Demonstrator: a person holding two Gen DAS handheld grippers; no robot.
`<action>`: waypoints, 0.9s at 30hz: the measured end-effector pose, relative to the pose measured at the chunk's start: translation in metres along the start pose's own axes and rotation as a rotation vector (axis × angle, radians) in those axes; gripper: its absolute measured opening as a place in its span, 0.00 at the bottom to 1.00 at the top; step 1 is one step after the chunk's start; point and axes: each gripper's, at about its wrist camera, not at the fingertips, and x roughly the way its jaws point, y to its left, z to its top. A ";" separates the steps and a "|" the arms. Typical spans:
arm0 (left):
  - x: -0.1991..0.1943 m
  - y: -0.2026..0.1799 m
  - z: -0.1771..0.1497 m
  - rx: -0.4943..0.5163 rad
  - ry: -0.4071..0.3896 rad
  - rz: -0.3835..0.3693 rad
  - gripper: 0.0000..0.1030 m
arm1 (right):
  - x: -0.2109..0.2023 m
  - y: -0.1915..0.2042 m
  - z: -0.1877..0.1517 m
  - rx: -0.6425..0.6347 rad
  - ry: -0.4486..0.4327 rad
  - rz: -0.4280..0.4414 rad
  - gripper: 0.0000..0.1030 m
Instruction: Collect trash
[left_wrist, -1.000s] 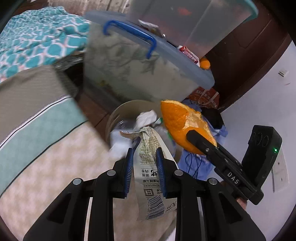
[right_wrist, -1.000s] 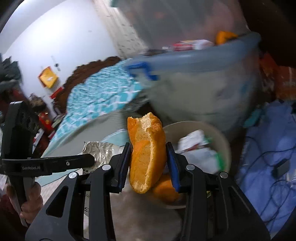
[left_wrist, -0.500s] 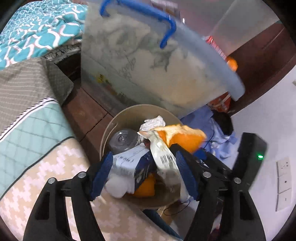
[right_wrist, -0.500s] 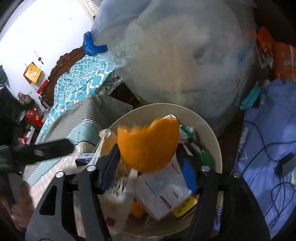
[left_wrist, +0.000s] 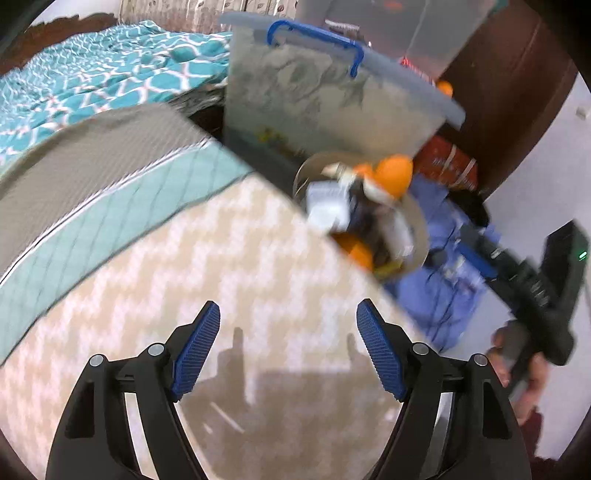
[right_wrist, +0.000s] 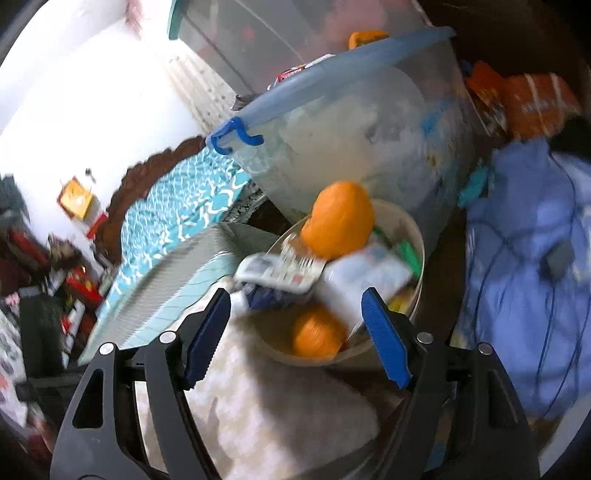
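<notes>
The beige trash bin (left_wrist: 419, 225) (right_wrist: 415, 236) stands on the floor by the bed, full of rubbish. An orange peel (left_wrist: 395, 173) (right_wrist: 340, 218) lies on top, beside a printed wrapper (right_wrist: 280, 273) and a white packet (right_wrist: 365, 277). A second orange piece (right_wrist: 317, 336) lies lower in the bin. My left gripper (left_wrist: 288, 317) hangs over the zigzag bed cover (left_wrist: 229, 258), short of the bin, jaws opening with nothing between them. My right gripper (right_wrist: 295, 306) is near the bin's rim, jaws also opening and empty. It shows in the left wrist view too, as the right gripper (left_wrist: 517, 280) held by a hand (left_wrist: 524, 373).
A clear storage box with a blue lid and handle (left_wrist: 325, 107) (right_wrist: 351, 140) stands right behind the bin. A teal quilt (left_wrist: 92, 85) covers the bed. Blue cloth with cables (right_wrist: 524, 258) and an orange bag (right_wrist: 535, 103) lie on the floor to the right.
The left gripper let go of the printed wrapper and the right let go of the orange peel; both now lie in the bin. Both grippers opened and drew back from it.
</notes>
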 end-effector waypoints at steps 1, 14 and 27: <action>-0.003 0.001 -0.010 0.003 0.002 0.014 0.71 | -0.004 0.006 -0.010 0.010 -0.007 -0.011 0.75; -0.067 0.026 -0.100 0.029 -0.070 0.209 0.82 | -0.031 0.099 -0.101 -0.028 -0.002 -0.041 0.84; -0.126 0.036 -0.140 0.010 -0.178 0.229 0.92 | -0.070 0.150 -0.125 -0.035 -0.088 -0.104 0.97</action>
